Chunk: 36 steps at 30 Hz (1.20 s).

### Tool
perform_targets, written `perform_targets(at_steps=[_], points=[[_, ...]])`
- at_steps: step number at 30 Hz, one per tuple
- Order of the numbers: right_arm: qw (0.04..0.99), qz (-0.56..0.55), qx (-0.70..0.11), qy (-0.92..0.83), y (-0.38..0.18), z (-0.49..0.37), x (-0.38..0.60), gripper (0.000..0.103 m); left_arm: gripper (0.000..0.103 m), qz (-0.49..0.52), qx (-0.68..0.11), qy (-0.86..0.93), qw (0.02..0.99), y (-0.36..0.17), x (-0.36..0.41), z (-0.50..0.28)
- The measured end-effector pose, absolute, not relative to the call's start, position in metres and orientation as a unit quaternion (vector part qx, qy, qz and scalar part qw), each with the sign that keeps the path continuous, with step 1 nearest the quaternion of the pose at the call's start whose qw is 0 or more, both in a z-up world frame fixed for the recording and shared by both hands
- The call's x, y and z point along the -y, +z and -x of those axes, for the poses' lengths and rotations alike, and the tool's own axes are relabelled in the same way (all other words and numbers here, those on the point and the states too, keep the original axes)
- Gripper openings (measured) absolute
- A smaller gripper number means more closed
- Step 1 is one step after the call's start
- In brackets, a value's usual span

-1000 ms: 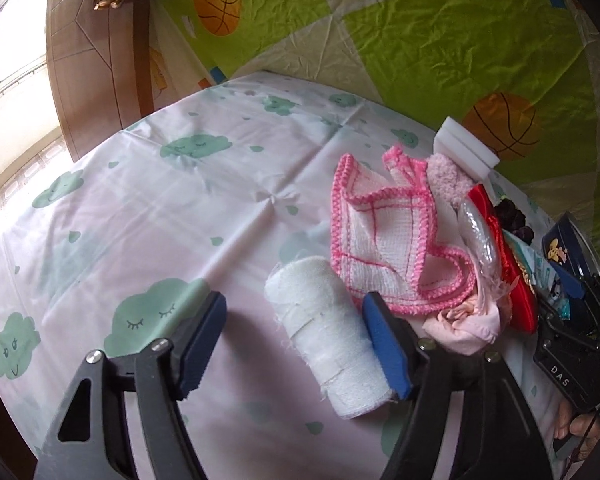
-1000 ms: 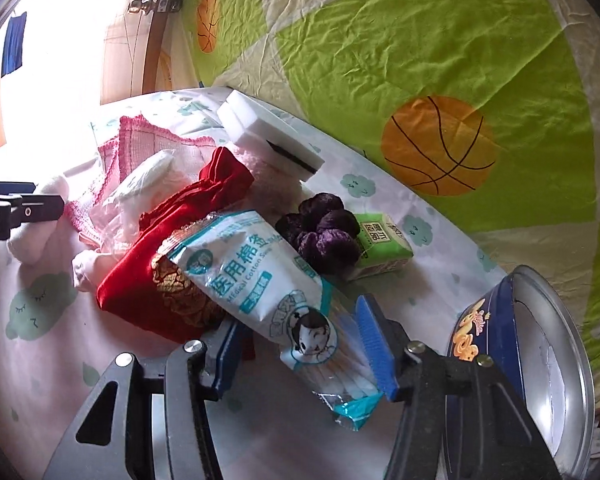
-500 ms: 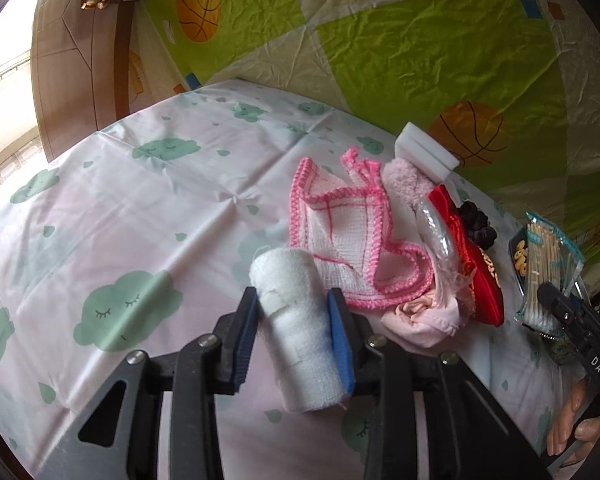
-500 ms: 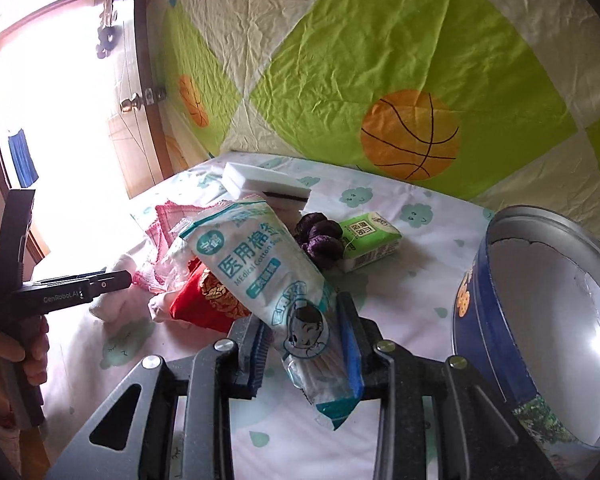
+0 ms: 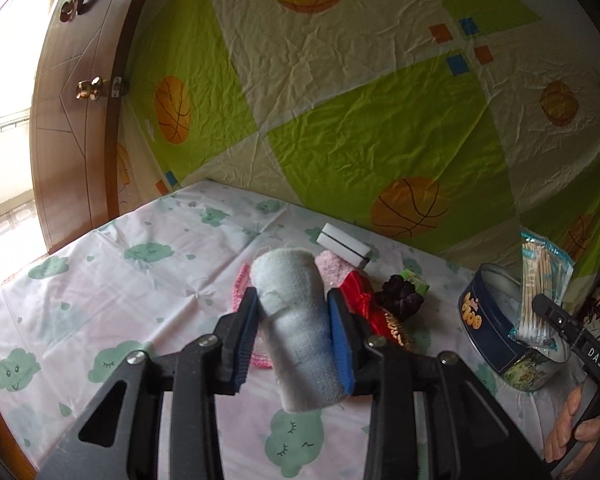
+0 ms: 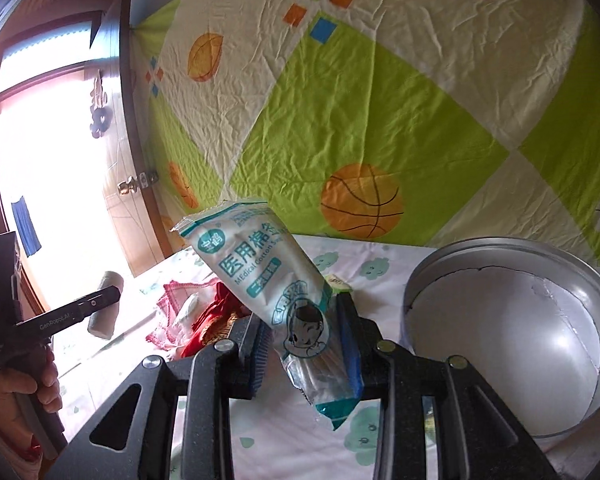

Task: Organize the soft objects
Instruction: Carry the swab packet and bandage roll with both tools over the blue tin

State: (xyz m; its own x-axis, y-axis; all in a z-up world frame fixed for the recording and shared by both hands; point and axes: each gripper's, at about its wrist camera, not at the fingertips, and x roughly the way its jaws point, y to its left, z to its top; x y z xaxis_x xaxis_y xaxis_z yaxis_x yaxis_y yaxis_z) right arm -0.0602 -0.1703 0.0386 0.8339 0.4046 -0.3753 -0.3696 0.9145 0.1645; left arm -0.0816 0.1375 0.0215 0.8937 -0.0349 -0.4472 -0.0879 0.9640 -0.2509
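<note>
Cloud-print sheet point(image 5: 100, 280) on table, sports-print cloth point(image 5: 340, 140) behind, door point(image 5: 72, 120) at left

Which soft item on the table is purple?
The dark purple scrunchie, lying between the red pouch and the green packet; nothing else there is purple.

Both wrist views look closely across the bed point(image 5: 148, 280), sharing the tin point(image 6: 500, 344).
</note>
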Motion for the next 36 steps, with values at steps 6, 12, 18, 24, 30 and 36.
perform_targets(at_steps=[6, 12, 18, 24, 30, 36], points=[[0.967, -0.064, -0.186, 0.163, 0.047, 0.062, 0.211, 0.034, 0.033, 0.103, -0.211, -0.035, 0.971, 0.041, -0.084, 0.069], [0.974, -0.072, -0.176, 0.125, 0.050, 0.067, 0.249, 0.034, 0.033, 0.082, -0.202, -0.083, 0.972, 0.053, -0.027, 0.056], [0.982, -0.084, -0.152, 0.072, 0.056, 0.072, 0.290, 0.034, 0.033, 0.065, -0.199, -0.123, 0.970, 0.059, 0.028, 0.043], [0.984, -0.098, -0.145, 0.015, 0.052, 0.069, 0.339, 0.034, 0.033, 0.053, -0.188, -0.159, 0.968, 0.065, 0.074, 0.034], [0.984, -0.085, -0.154, -0.030, 0.046, 0.064, 0.367, 0.034, 0.033, 0.044, -0.187, -0.183, 0.964, 0.063, 0.118, 0.022], [0.982, -0.058, -0.165, -0.073, 0.039, 0.057, 0.380, 0.034, 0.033, 0.038, -0.206, -0.201, 0.957, 0.050, 0.158, 0.002]])
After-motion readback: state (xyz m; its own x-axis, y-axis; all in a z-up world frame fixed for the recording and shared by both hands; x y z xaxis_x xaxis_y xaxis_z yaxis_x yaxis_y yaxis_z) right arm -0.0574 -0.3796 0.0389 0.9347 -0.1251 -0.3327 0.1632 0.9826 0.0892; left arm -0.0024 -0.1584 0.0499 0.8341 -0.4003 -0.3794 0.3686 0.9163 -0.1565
